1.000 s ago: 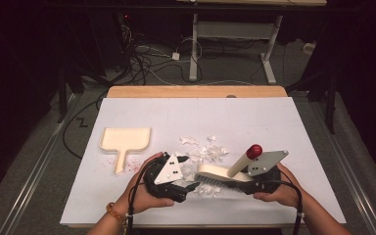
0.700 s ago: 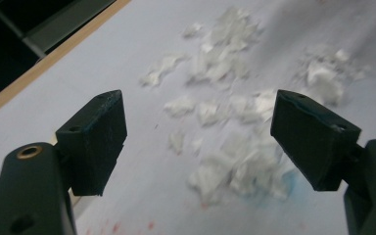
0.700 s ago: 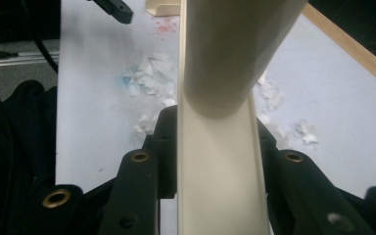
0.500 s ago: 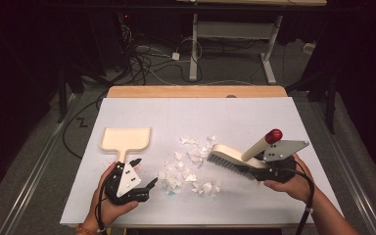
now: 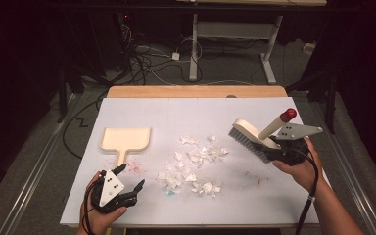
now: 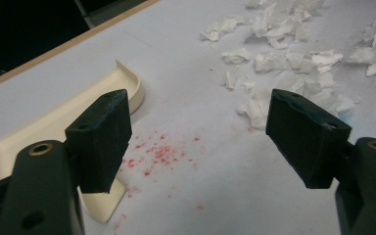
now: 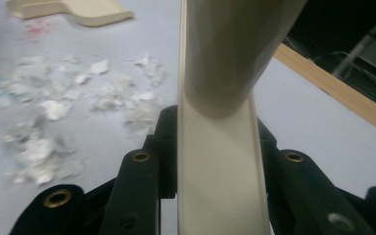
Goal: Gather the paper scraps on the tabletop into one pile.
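1. Nearest the front edge of the white worktop (image 5: 284, 196), toward its left corner, the left gripper (image 5: 129, 180) sits in the person's left hand (image 5: 98, 215). Its black jaws stand wide apart with nothing between them and have just been closing a little.
2. Just ahead of those jaws, a scatter of small red specks (image 6: 159, 152) lies on the bare surface, beside the handle of the cream plastic dustpan (image 5: 126, 139).
3. On the right side of the worktop, the right gripper (image 5: 274, 149) is held by the person's right hand (image 5: 298, 169). Its jaws are clamped tight on the flat cream back of the brush (image 5: 259, 136), a cream plastic hand brush with dark bristles and a round handle tipped in red.
4. The brush is lifted clear of the surface and tilted, bristles facing down and left, handle pointing up toward the far right.
5. Between the two grippers, around the middle of the worktop, a loose heap of torn white paper scraps (image 5: 196, 164) is spread out, apart from both brush and dustpan.
6. The dustpan lies flat left of centre, its open mouth toward the far edge and its handle pointing to the front edge.
7. Along the far edge, a strip of pale wooden table (image 5: 196, 91) shows beyond the white sheet.
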A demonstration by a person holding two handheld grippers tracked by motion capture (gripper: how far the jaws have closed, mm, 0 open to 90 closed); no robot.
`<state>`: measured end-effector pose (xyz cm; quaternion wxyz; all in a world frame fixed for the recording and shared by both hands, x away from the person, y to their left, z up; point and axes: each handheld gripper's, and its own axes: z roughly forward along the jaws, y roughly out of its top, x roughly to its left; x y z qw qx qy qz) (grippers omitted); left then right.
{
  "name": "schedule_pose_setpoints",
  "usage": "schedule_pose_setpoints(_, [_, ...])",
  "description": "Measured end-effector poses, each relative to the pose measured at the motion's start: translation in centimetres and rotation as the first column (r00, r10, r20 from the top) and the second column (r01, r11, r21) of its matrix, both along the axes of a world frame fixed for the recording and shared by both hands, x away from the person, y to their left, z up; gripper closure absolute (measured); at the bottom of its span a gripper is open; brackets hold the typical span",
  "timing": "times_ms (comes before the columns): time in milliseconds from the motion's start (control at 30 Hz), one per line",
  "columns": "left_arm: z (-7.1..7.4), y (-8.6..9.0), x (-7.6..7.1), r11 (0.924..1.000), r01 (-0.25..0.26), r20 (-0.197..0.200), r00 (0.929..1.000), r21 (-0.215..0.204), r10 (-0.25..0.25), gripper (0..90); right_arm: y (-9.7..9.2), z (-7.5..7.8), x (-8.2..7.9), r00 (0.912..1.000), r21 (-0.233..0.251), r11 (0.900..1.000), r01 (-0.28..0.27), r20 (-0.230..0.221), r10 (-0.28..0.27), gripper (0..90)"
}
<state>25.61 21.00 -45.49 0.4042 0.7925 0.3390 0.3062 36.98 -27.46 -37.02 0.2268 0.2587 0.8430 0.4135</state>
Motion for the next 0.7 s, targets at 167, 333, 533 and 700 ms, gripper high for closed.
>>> schedule_pose_setpoints(167, [-0.4, -0.1, 0.1, 0.9998, -0.003, -0.018, 0.9998, 0.022, 0.003, 23.3, 1.0, -1.2, 2.6, 0.9972, -0.056, 0.9959, 0.071, -0.018, -0.072, 68.0])
schedule_pose_setpoints(333, [-0.4, -0.1, 0.1, 0.9996, -0.01, -0.023, 0.9997, 0.027, 0.011, 23.2, 3.4, -2.7, 5.0, 0.9908, -0.186, 0.9732, 0.135, 0.023, -0.133, 68.1])
schedule_pose_setpoints(533, [-0.6, -0.3, 0.1, 0.999, -0.011, -0.031, 0.9994, 0.043, 0.012, 23.3, 5.6, -4.6, 7.1, 0.9839, -0.25, 0.9518, 0.178, 0.065, -0.166, 68.1])
schedule_pose_setpoints(700, [-0.6, 0.0, 0.0, 0.999, -0.022, -0.027, 0.9994, 0.039, 0.023, 23.4, 7.2, -6.0, 7.9, 0.9835, -0.249, 0.9516, 0.181, 0.053, -0.173, 68.1])
